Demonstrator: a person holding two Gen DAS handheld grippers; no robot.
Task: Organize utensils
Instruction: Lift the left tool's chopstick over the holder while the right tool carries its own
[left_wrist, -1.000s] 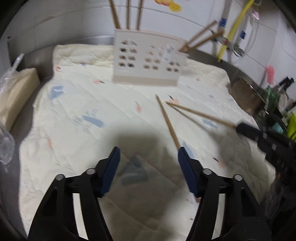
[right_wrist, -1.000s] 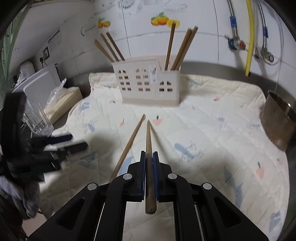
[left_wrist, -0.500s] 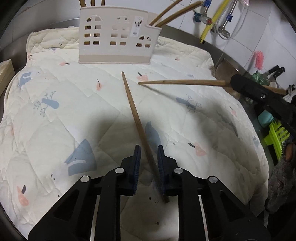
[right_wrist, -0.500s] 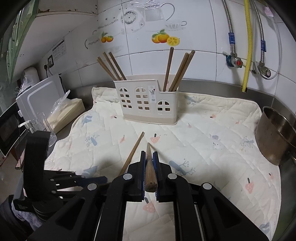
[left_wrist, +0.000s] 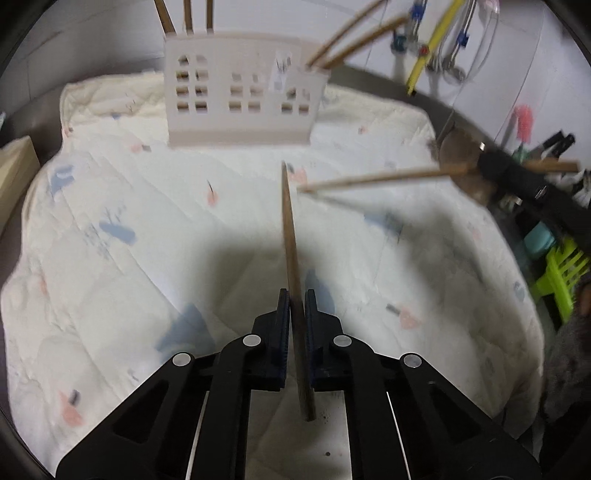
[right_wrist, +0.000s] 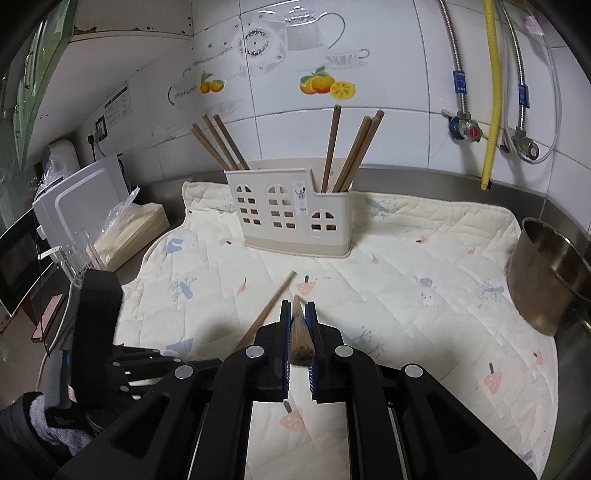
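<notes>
Standing behind on the quilted mat (right_wrist: 424, 258): utensil holder (right_wrist: 291, 218), steel pot (right_wrist: 550, 280) right.
Left gripper (left_wrist: 295, 310) clamps chopstick (left_wrist: 290, 236); right gripper (right_wrist: 298, 321) clamps second chopstick (right_wrist: 301, 338).

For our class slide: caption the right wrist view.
Right gripper grips a chopstick before the utensil holder.

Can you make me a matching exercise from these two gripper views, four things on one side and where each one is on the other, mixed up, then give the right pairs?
Things:
1. left gripper
2. right gripper
3. utensil holder
4. metal pot

Places or states:
A. stands at the back of the quilted mat, with chopsticks in its outer compartments
B. shut on a chopstick that points toward the holder
C. sits at the mat's right edge
D. shut on a chopstick seen nearly end-on

Pairs: 1-B, 2-D, 3-A, 4-C
</notes>
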